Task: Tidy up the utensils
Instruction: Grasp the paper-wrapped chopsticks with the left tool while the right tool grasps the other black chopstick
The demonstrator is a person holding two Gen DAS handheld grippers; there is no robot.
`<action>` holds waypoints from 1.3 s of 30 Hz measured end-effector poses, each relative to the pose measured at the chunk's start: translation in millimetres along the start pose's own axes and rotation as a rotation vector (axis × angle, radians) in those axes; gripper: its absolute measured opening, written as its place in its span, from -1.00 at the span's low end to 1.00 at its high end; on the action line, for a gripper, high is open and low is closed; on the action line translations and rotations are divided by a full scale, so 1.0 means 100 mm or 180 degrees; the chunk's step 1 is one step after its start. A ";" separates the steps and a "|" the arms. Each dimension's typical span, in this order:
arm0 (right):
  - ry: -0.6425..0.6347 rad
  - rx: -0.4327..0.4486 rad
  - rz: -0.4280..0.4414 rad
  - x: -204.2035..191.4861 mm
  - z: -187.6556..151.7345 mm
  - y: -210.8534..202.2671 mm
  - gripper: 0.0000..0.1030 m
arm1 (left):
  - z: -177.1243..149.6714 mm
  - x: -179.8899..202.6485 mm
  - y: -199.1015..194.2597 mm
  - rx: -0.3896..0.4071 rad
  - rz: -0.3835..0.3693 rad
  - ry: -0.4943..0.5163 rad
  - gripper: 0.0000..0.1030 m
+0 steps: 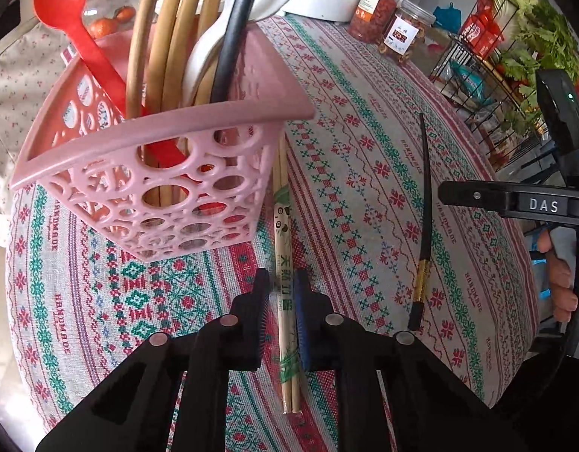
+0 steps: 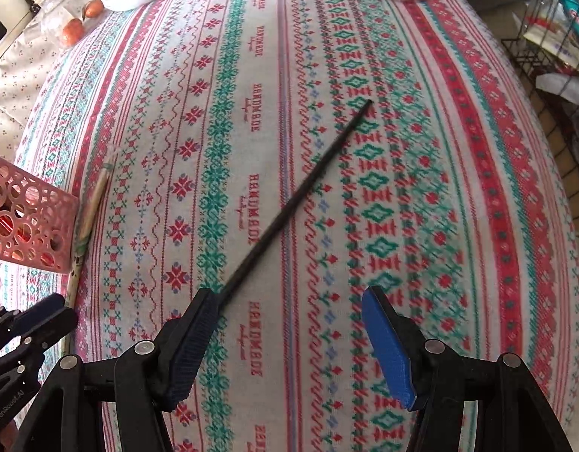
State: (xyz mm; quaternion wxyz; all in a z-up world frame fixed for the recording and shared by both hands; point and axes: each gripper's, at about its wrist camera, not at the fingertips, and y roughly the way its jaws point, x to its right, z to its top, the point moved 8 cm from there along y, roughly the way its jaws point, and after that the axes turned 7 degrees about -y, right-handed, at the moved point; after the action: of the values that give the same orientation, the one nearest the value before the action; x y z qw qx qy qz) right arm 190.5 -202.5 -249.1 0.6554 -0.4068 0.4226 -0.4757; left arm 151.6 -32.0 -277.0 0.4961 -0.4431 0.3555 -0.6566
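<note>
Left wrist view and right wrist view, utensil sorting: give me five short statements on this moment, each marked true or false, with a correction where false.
1. The left gripper is closed on the wrapped chopsticks. True.
2. The right gripper grips the black chopstick. False: its jaws are open and the stick only passes its left finger.
3. The pink basket is empty. False: it holds a red spoon, wooden sticks and other utensils.
4. The black chopstick lies flat on the tablecloth. True.
5. The wrapped chopsticks stand in the basket. False: they lie on the cloth beside it.
</note>
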 end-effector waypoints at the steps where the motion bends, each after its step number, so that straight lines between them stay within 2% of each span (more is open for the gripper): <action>1: -0.0041 -0.0015 0.0008 -0.04 0.00 0.04 0.33 | -0.02 0.02 0.00 -0.0028 -0.0026 0.0025 -0.79; 6: -0.0435 0.0031 -0.0355 -0.21 0.02 0.13 0.23 | -0.18 0.20 0.00 -0.0194 -0.0107 0.0194 -0.81; 8: -0.0651 -0.0015 -0.0478 -0.25 -0.04 0.13 0.09 | -0.28 0.26 -0.02 -0.0293 -0.0140 0.0228 -0.81; 9: -0.0705 -0.0054 -0.0440 -0.26 -0.07 0.12 -0.02 | -0.33 0.28 -0.03 -0.0345 -0.0160 0.0244 -0.81; 13: -0.0798 -0.0311 -0.0331 -0.18 -0.29 0.05 -0.22 | -0.54 0.46 -0.05 -0.0578 -0.0276 0.0453 -0.80; 17: -0.0879 -0.0574 -0.0214 -0.01 -0.59 -0.04 -0.23 | -0.60 0.62 -0.04 -0.0737 -0.0364 0.0560 -0.76; 19: -0.0868 -0.0664 -0.0140 0.08 -0.70 -0.09 -0.23 | -0.56 0.67 -0.01 -0.0738 -0.0345 0.0541 -0.62; 20: -0.0860 -0.0694 -0.0094 0.13 -0.74 -0.11 -0.23 | -0.50 0.72 0.03 -0.0711 -0.0323 0.0533 -0.48; 22: -0.0743 -0.0742 0.0055 0.25 -0.80 -0.15 -0.23 | -0.42 0.78 0.06 -0.0626 -0.0262 0.0558 -0.33; 25: -0.0450 -0.0740 0.0261 0.48 -0.79 -0.22 -0.23 | -0.23 0.96 0.16 -0.0486 -0.0156 0.0684 -0.31; 28: -0.0239 -0.0641 0.0194 0.74 -0.70 -0.27 -0.23 | -0.01 0.95 0.20 -0.0328 -0.0051 0.0749 -0.31; 31: -0.0003 -0.0577 0.0156 0.97 -0.62 -0.26 -0.22 | 0.15 1.03 0.35 -0.0330 0.0039 0.0846 -0.32; 34: 0.0194 -0.0484 0.0120 1.14 -0.44 -0.22 -0.22 | 0.26 1.11 0.47 -0.0331 0.0203 0.0965 -0.43; 36: 0.0263 -0.0402 0.0096 1.23 -0.34 -0.20 -0.23 | 0.29 1.14 0.51 -0.0319 0.0289 0.1031 -0.57; 39: 0.0383 -0.0277 0.0093 1.32 -0.14 -0.17 -0.23 | 0.35 1.20 0.56 -0.0284 0.0290 0.1057 -0.75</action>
State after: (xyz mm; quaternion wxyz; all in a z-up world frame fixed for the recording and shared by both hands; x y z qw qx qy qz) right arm 197.8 -335.5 -259.1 0.6175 -0.3993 0.4874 -0.4709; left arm 189.4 -163.5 -287.8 0.4397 -0.3337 0.4811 -0.6811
